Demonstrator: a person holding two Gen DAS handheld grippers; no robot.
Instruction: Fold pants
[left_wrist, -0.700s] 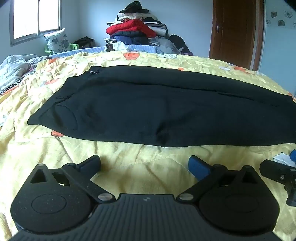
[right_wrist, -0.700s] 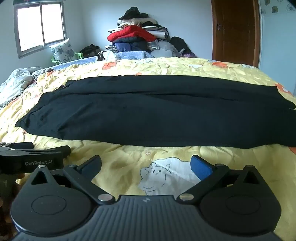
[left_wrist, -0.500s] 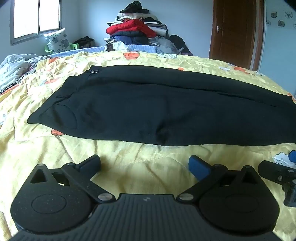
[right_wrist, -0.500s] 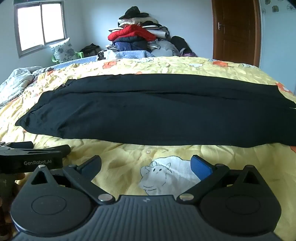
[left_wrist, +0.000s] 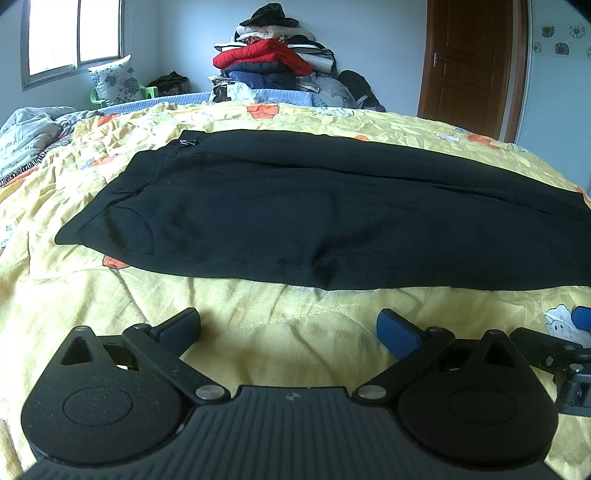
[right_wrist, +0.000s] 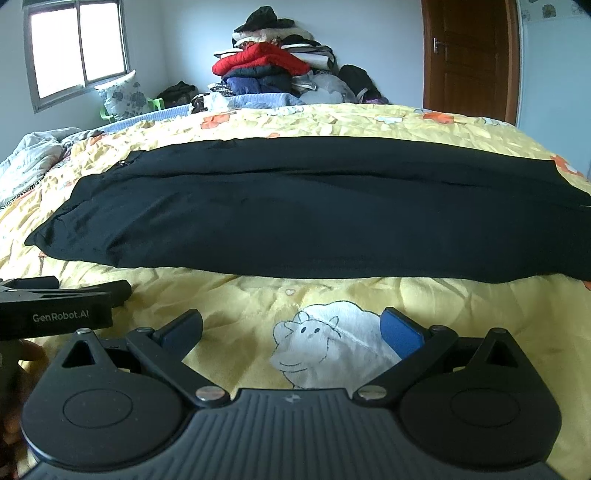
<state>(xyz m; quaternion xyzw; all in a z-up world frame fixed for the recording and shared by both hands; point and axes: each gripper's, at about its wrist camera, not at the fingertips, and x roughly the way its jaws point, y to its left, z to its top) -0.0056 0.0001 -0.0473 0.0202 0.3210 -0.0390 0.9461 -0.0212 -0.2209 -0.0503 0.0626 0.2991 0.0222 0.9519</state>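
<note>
While both grippers hang over the near edge of the bed, nothing is grabbed yet. The left gripper (left_wrist: 288, 328) has its fingers spread wide with only yellow bedspread (left_wrist: 258, 314) between them, and the right gripper (right_wrist: 291, 330) is the same — fingers wide apart, sitting over a white cartoon sheep (right_wrist: 325, 343) printed on the cover. Both point down at a slant toward the bed.

The pants (left_wrist: 314, 218) are black and lie flat across the middle of the bed, stretched sideways, a bit beyond both grippers and not touching either one. The waist end is on the left — you can see a pocket seam and a small metal clasp (left_wrist: 188, 142) near the top corner there — and the legs run off to the right, laid one over the other as far as I can tell.

The two grippers are side by side; each camera catches a bit of the other at its edge. Back against the wall there's a big pile of clothes (right_wrist: 273, 70), a window (right_wrist: 77, 51) to the left, a flowered pillow (left_wrist: 114, 83), and a brown door (right_wrist: 469, 59) on the right.
</note>
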